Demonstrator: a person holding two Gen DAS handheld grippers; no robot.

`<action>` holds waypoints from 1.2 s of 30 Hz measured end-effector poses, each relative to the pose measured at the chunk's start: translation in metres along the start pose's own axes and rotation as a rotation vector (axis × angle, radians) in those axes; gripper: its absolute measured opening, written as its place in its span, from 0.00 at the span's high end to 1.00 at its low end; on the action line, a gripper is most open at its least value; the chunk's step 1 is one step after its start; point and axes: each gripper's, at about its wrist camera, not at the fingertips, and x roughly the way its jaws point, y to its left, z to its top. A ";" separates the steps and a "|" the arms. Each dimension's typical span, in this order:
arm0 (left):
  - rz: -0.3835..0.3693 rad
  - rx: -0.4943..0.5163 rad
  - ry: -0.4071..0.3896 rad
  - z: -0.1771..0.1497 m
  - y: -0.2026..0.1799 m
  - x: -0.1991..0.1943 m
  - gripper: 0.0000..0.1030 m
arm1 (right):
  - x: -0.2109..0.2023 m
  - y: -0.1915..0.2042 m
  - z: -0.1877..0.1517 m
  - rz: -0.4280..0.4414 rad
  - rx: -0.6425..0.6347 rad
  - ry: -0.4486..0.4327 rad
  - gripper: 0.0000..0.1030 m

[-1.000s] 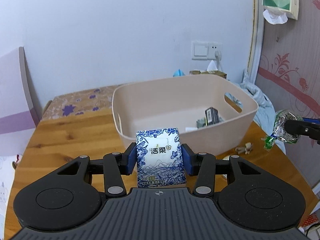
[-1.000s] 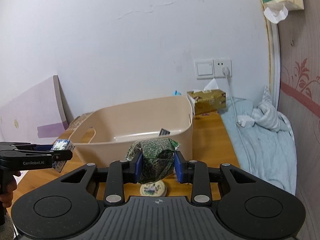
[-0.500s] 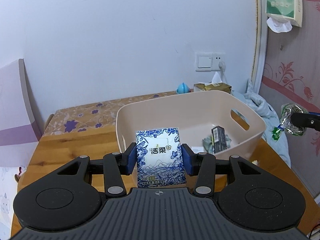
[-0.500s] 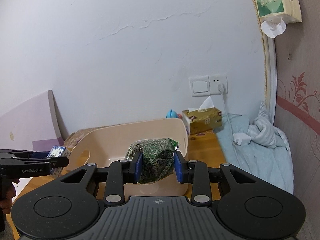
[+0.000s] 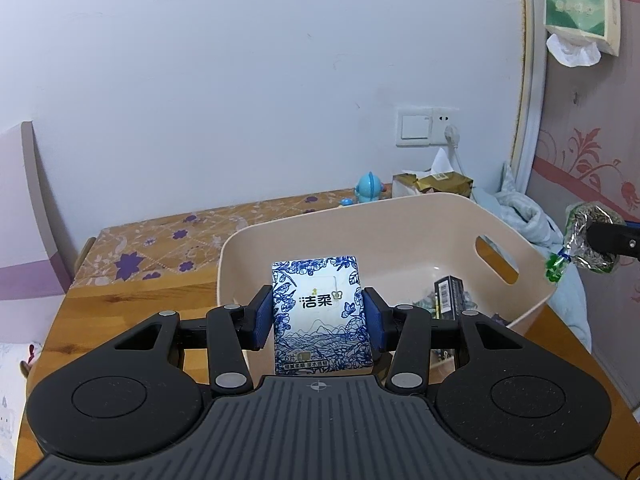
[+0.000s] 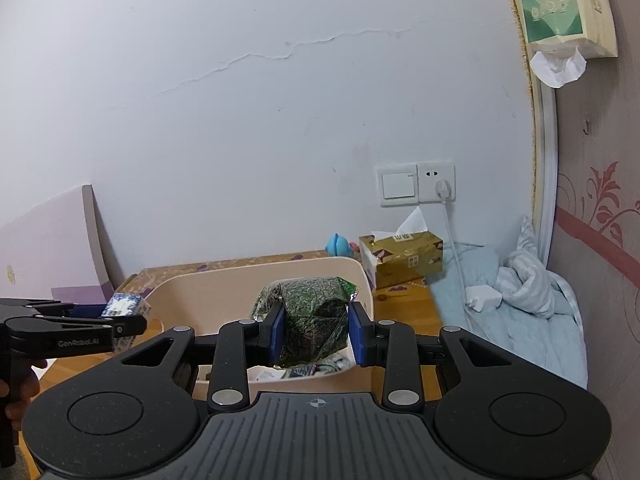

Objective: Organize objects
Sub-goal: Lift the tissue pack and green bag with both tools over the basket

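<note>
- Carry step: left gripper jaws pinch the tissue pack; right gripper jaws pinch the green bag
- Both items hang over the bin on the table
- Next, likely lower and release inside

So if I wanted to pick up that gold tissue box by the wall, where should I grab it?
Grab the gold tissue box across its two long sides, near the middle, coming down from above. It lies flat on the table, and the short way across looks narrow enough to fit. Stay beside the white tissue sticking up on top, so you don't squash it.
</note>
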 end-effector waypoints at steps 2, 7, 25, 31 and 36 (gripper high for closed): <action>0.003 -0.002 0.007 0.000 -0.001 0.007 0.54 | 0.004 0.001 0.002 -0.002 -0.005 0.002 0.70; 0.005 -0.014 0.044 -0.005 0.001 0.025 0.54 | 0.015 0.006 0.007 -0.002 -0.020 0.005 0.70; 0.001 0.030 0.193 -0.005 -0.007 0.082 0.54 | 0.071 0.010 0.008 -0.045 -0.107 0.132 0.70; -0.006 0.049 0.243 -0.009 -0.012 0.092 0.54 | 0.088 0.013 0.000 -0.051 -0.133 0.186 0.70; -0.003 0.057 0.274 -0.012 -0.014 0.097 0.54 | 0.098 0.017 -0.004 -0.056 -0.157 0.222 0.70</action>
